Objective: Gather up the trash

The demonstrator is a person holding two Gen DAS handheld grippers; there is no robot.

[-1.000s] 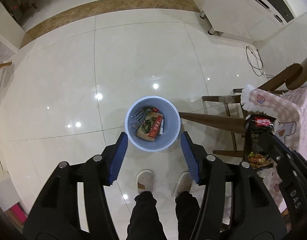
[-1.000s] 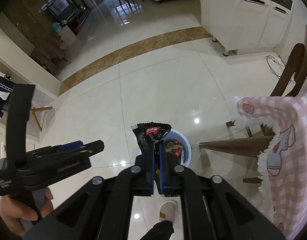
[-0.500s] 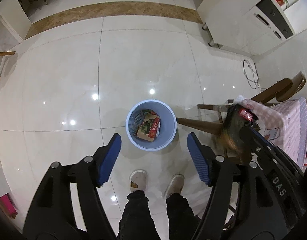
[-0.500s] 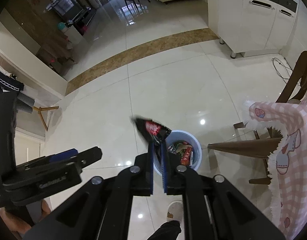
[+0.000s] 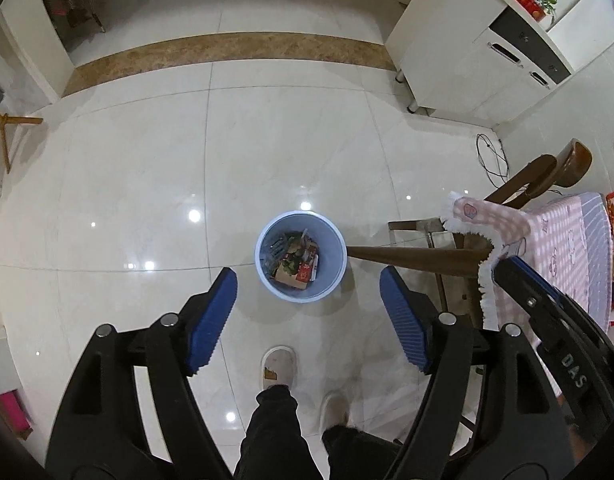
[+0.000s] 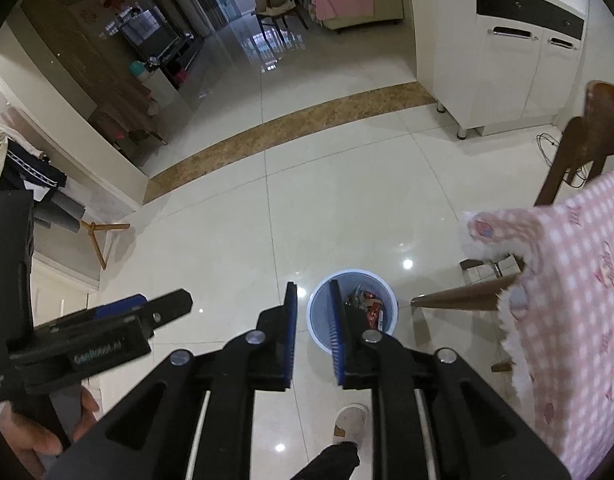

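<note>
A light blue trash bin [image 5: 299, 214] stands on the tiled floor, holding a red-and-brown carton [image 5: 297, 271] and other wrappers. My left gripper [image 5: 307, 280] hangs high above the bin's near side; its jaws are opening wide and nothing is between them. In the right wrist view the bin [image 6: 388, 305] lies just beyond my right gripper [image 6: 313, 286], whose jaws are opening a narrow gap with nothing in it. The right gripper [image 5: 547, 308] also shows at the right of the left wrist view. At the left of the right wrist view a hand holds the left gripper [image 6: 127, 320].
A table with a pink checked cloth [image 5: 547, 232] and a wooden chair [image 5: 547, 172] stand right of the bin. Beyond them are a white cabinet [image 5: 487, 48] and a cable [image 5: 493, 156] on the floor. The person's slippered feet [image 5: 279, 368] are just below the bin.
The black snack wrapper that the right gripper held is gone from its jaws, which have parted. Both grippers have risen from the bin. The left jaws have spread wider.
</note>
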